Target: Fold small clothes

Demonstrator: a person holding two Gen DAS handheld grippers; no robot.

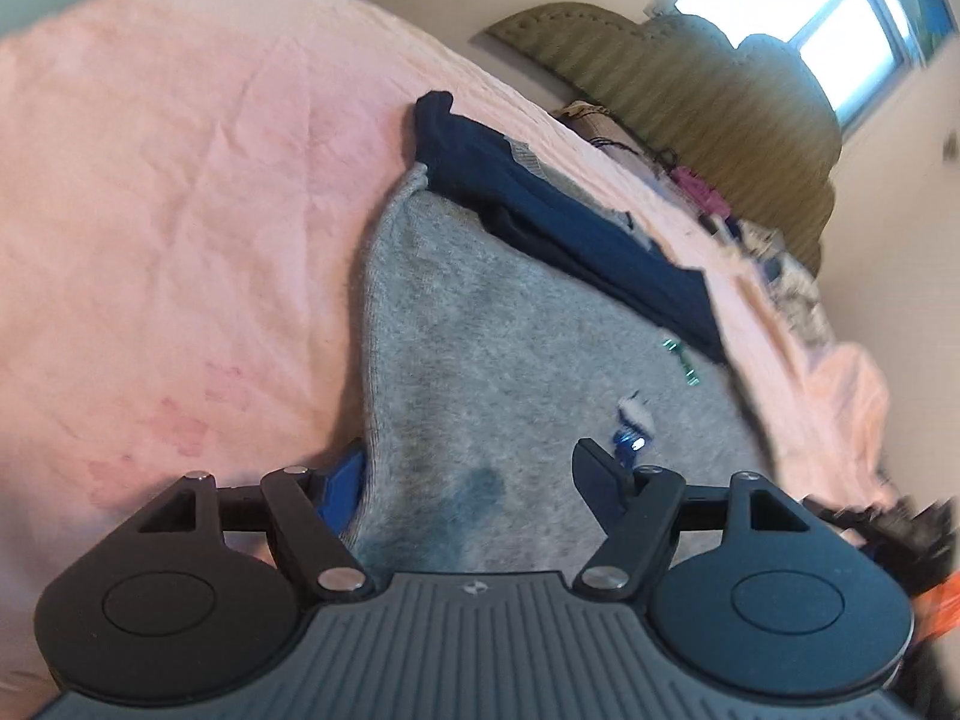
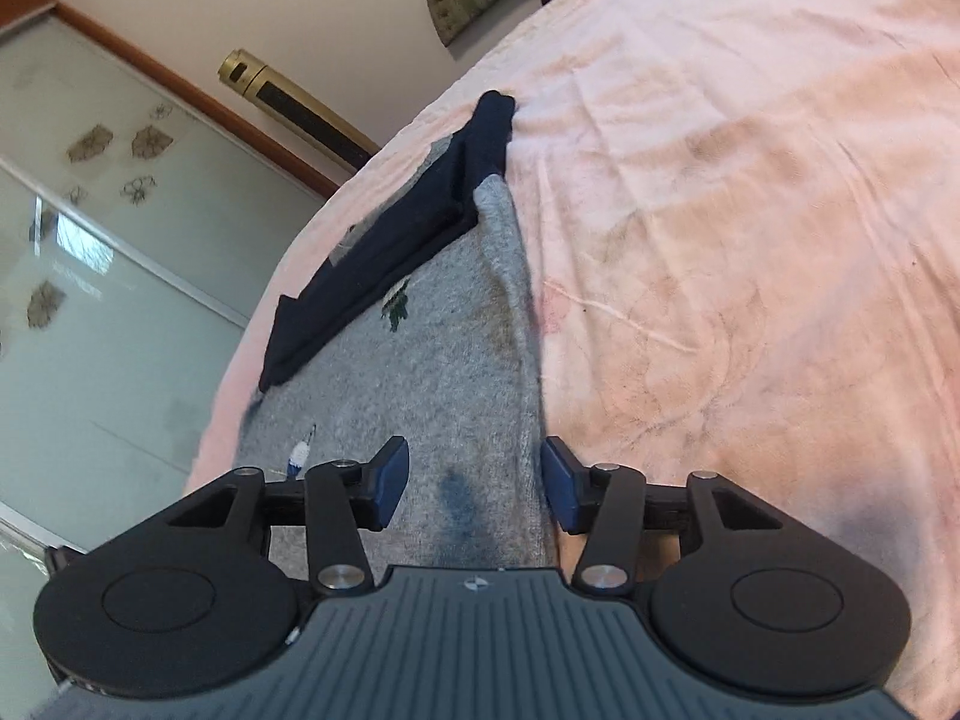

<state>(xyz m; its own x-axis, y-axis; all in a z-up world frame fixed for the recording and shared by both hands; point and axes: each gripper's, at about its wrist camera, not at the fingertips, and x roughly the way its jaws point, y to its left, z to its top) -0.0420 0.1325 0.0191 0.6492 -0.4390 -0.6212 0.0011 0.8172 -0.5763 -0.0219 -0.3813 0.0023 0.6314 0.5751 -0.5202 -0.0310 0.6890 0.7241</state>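
Observation:
A small grey knit garment [image 1: 480,336] with a dark navy band [image 1: 570,222] along its far edge lies on a pink bedspread [image 1: 180,210]. My left gripper [image 1: 474,480] is open, its fingers astride the garment's near left edge; the left blue pad [image 1: 342,486] is partly under the cloth. In the right wrist view the same grey garment [image 2: 432,360] and navy band [image 2: 384,252] show. My right gripper [image 2: 474,480] is open, its fingers either side of the garment's near right edge. A dark spot marks the grey cloth between the fingers in both views.
The pink bedspread [image 2: 750,240] stretches wide on the outer side of each gripper. A padded green headboard [image 1: 720,96] and clutter [image 1: 708,192] lie beyond the garment. A window [image 1: 810,18] is at the far right. A glass sliding door [image 2: 90,270] stands past the bed edge.

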